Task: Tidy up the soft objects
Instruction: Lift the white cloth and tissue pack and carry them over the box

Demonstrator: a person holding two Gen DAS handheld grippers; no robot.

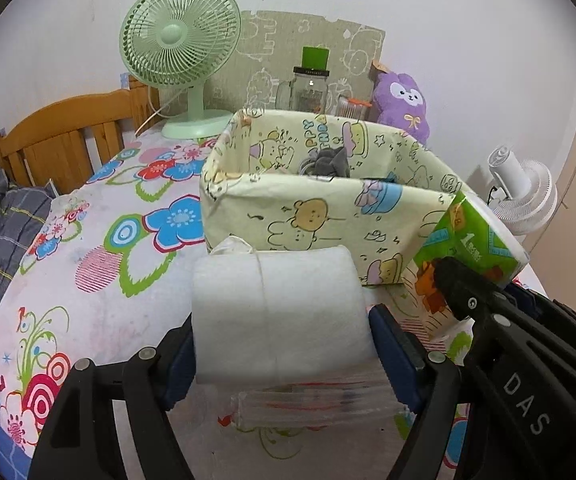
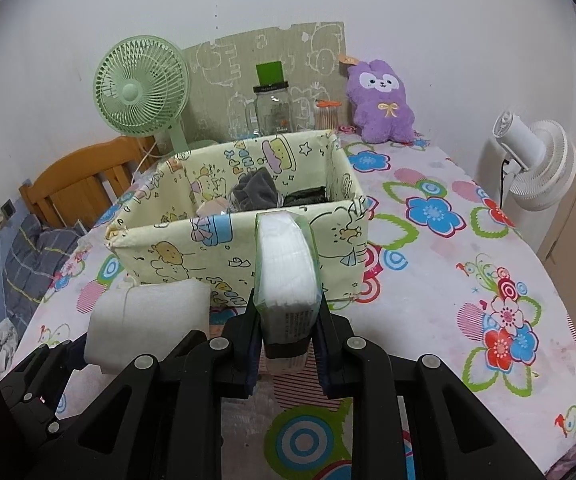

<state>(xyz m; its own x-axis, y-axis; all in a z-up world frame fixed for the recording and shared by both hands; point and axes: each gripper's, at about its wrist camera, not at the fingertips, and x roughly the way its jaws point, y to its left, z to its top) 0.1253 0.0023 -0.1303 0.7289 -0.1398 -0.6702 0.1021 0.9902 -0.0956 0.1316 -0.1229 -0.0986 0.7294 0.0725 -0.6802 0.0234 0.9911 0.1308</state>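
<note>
The left gripper (image 1: pixel 283 344) is clenched on a white foam roll (image 1: pixel 275 312), its blue pads pressing the roll's two sides; the roll is carried crosswise, probably so that it drops flat into the fabric storage box (image 1: pixel 320 204) just ahead. The right gripper (image 2: pixel 288 320) is clamped on a tissue pack (image 2: pixel 285 270), held edge-up with its narrow end forward, which should let it slip in beside what is already inside; both loads sit close to the box's near wall, below its rim, so they must rise to clear it. The box stands toward the back of the flowered bedspread (image 2: pixel 468 240); grey cloth (image 2: pixel 253 192) and a dark item lie in its far right corner. A purple plush toy (image 2: pixel 382 102) leans upright at the bed's back edge, not yet collected.
</note>
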